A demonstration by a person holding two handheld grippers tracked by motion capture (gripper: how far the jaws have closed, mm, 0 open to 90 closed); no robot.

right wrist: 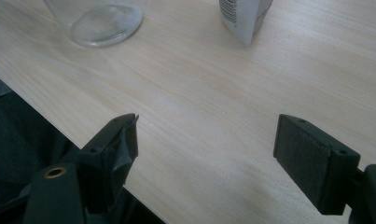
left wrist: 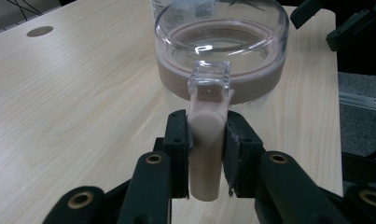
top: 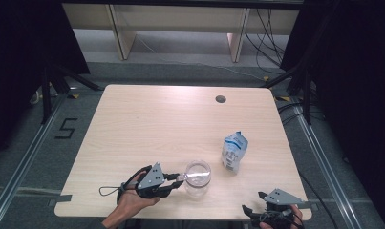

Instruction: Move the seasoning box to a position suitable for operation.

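A clear glass jar (top: 198,183) stands near the table's front edge. On its mouth rests a clear lid (left wrist: 223,42) with a beige seal ring and a beige tab (left wrist: 205,154). My left gripper (left wrist: 206,123) is shut on that tab, coming at the jar from its left (top: 179,179). My right gripper (top: 253,201) is at the front right corner of the table, open wide, with nothing between its jaws (right wrist: 206,135). In the right gripper view the jar's base (right wrist: 104,21) lies far ahead on the left.
A white and blue pouch (top: 234,151) stands upright just right of and behind the jar, its lower part (right wrist: 244,16) ahead of my right gripper. A cable hole (top: 220,99) sits near the table's far edge. Bare tabletop (top: 147,124) stretches left and behind.
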